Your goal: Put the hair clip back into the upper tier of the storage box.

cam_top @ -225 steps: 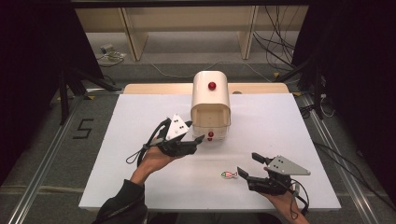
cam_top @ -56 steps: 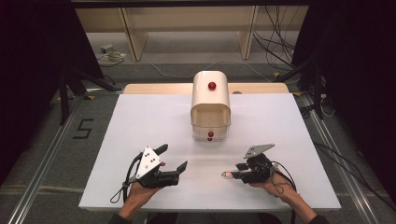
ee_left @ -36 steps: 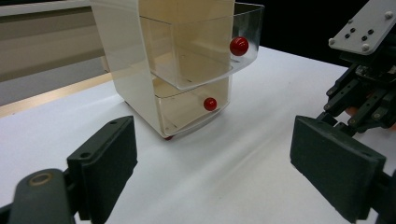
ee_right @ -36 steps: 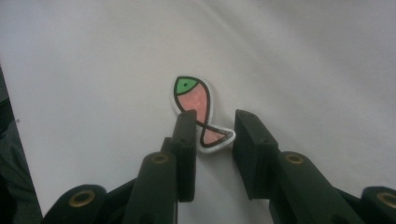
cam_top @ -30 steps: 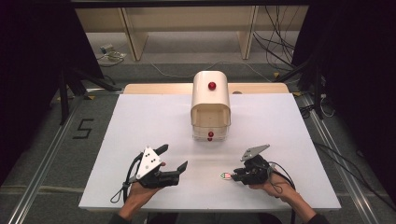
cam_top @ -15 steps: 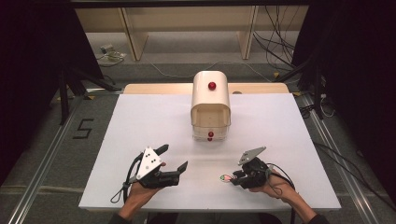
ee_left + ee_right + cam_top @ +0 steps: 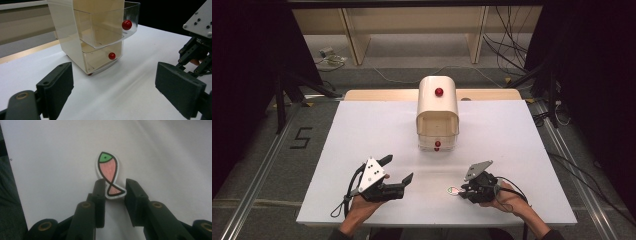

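Observation:
A small flat fish piece (image 7: 108,167), pink with a green head, lies on the white table (image 7: 362,125) near the front right. My right gripper (image 7: 113,188) has just been closing, and its jaws now touch both sides of the fish's tail. In the high view, the fish (image 7: 453,190) sits just left of the right gripper (image 7: 463,190). My left gripper (image 7: 398,168) is held open at the front left with nothing between its jaws (image 7: 112,92). It faces a cream drawer cabinet (image 7: 75,37) with red knobs, whose upper clear drawer (image 7: 107,27) is pulled out.
The cabinet (image 7: 437,117) stands at the middle of the table, towards the back. The right gripper (image 7: 197,57) also appears at the right edge of the left gripper view. Beyond the table are a wooden frame (image 7: 412,20) and cables on the floor.
The right gripper has tipped down a little over the fish and its jaws have drawn in on the tail. The left gripper has stayed still.

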The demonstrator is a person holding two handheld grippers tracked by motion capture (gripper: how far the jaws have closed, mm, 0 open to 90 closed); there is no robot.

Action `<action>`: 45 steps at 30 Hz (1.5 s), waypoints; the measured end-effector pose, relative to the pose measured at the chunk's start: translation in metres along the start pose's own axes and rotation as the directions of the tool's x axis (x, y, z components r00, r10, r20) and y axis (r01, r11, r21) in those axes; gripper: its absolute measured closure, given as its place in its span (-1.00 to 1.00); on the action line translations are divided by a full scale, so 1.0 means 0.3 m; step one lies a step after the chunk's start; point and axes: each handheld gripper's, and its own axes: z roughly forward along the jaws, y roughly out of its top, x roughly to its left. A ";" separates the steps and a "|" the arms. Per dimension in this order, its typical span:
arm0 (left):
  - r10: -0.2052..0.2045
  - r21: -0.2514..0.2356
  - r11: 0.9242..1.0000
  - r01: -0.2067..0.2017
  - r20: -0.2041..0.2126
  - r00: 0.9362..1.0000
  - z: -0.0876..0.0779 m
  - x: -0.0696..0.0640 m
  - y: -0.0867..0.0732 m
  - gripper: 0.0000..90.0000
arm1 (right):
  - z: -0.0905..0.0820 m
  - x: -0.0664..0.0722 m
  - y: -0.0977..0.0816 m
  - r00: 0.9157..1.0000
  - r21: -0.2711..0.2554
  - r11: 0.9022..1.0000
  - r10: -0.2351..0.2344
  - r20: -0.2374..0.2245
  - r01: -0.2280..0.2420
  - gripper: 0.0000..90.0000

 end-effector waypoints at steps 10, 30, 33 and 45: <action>0.002 -0.001 1.000 -0.002 -0.001 1.000 -0.001 0.001 0.000 -0.67 | -0.003 0.024 0.010 0.999 0.019 0.999 -0.050 0.006 0.050 0.59; -0.002 -0.007 1.000 0.002 -0.006 1.000 -0.002 0.000 0.001 -0.67 | -0.075 0.004 0.025 0.996 -0.092 0.995 -0.024 0.082 0.031 0.60; -0.002 -0.010 1.000 0.001 -0.007 1.000 -0.003 0.000 0.002 -0.67 | -0.088 0.000 0.027 0.996 -0.122 0.992 -0.015 0.092 0.027 0.60; -0.008 -0.018 1.000 0.008 -0.008 1.000 -0.006 0.001 0.002 -0.67 | -0.132 -0.008 0.034 0.993 -0.198 0.980 0.015 0.121 0.010 0.60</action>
